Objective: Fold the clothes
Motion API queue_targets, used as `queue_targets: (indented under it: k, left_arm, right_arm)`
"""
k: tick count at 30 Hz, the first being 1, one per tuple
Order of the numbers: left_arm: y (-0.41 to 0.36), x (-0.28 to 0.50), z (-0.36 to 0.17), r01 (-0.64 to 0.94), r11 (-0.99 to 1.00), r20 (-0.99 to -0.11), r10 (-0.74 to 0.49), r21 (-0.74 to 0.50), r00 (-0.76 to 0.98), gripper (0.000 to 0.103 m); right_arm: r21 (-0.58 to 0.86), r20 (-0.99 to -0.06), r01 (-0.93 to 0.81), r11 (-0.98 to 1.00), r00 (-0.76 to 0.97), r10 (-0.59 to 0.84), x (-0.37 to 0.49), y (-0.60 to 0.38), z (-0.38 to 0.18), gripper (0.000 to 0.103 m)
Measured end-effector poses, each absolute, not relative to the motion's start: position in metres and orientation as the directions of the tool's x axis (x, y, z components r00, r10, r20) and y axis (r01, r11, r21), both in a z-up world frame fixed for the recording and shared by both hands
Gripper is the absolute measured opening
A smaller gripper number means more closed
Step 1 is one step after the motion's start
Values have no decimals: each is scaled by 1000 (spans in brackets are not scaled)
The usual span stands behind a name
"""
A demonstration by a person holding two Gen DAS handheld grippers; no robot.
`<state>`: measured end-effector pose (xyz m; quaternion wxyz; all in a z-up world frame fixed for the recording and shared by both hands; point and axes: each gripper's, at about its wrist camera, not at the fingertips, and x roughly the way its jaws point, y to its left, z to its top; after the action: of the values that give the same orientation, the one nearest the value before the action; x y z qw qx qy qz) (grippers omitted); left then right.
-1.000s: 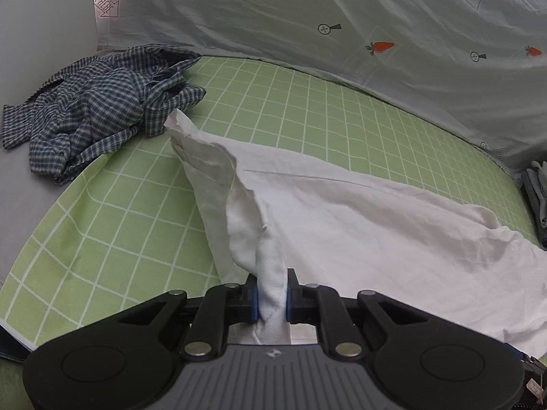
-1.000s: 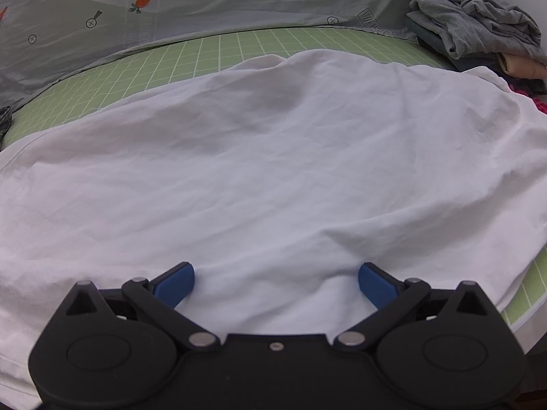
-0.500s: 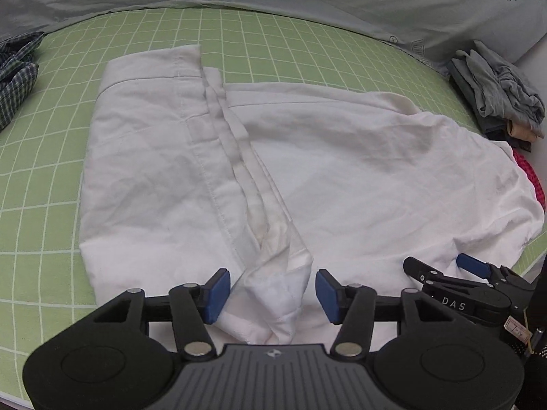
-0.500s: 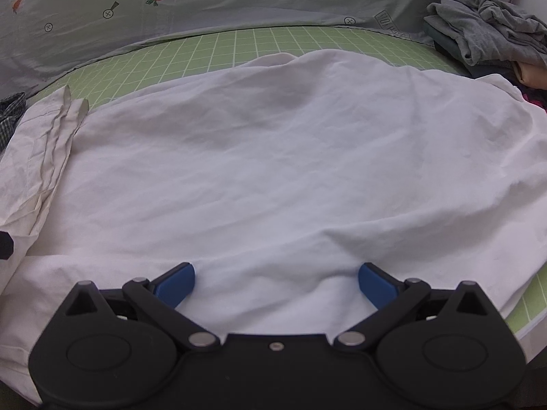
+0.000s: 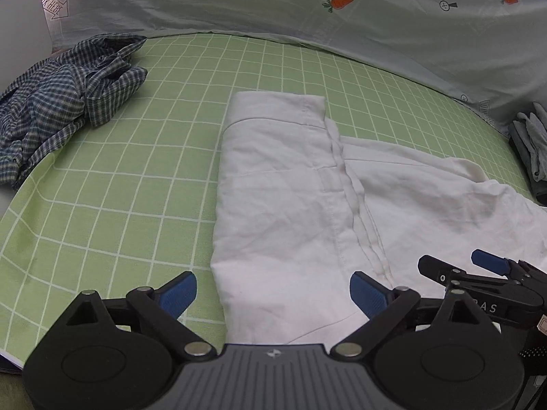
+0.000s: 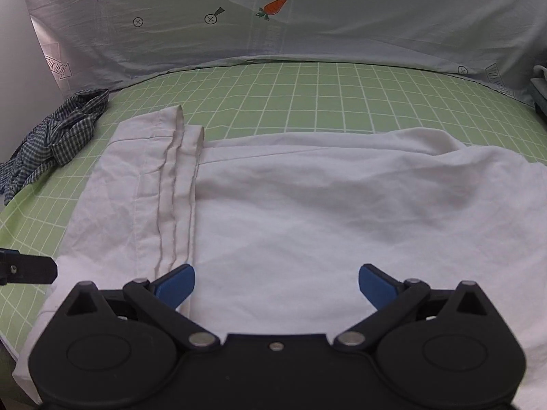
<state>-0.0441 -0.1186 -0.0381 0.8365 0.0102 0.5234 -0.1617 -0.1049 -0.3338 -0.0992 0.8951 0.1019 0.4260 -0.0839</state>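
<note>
A white garment (image 5: 294, 205) lies spread on the green grid mat (image 5: 136, 177), its left part folded over with a seamed edge running down the middle. My left gripper (image 5: 273, 294) is open and empty just above the garment's near left edge. My right gripper (image 6: 277, 282) is open and empty over the garment's (image 6: 324, 212) near middle. It also shows in the left wrist view (image 5: 478, 273) at the right. A left gripper finger (image 6: 27, 270) shows at the left edge of the right wrist view.
A crumpled blue checked shirt (image 5: 65, 102) lies at the mat's far left, also in the right wrist view (image 6: 58, 136). A grey clothes pile (image 5: 530, 143) sits at the right edge. A carrot-print sheet (image 5: 307, 10) hangs behind the mat.
My left gripper let go of the white fabric it was pinching, laid it down as a fold, opened wide and drew back. The right gripper stayed open.
</note>
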Motion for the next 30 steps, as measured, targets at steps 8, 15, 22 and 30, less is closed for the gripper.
queue_targets:
  k: [8,15,22,30]
  left_arm:
    - [-104,-45,-69,256,958,-922,-208,-126,327,96]
    - [-105,-41,-72,257,956,-925,-223,-144,309,96]
    - [-108,-40,-73,249,959,-927,-213,-137,310,97]
    - [-105,-49,-71,245,961,-925,-202,-124,321,97]
  right_arm:
    - [136,-808,159,978,589,17,-63,-297,-110,87]
    - [250,-805,133,959,580,129,-65,-296,-114,43]
    - [340,-790,165,926,584,186,-67,-308,-116,29]
    - [335,-761,180,925,631,153,-65,-311,-118,63]
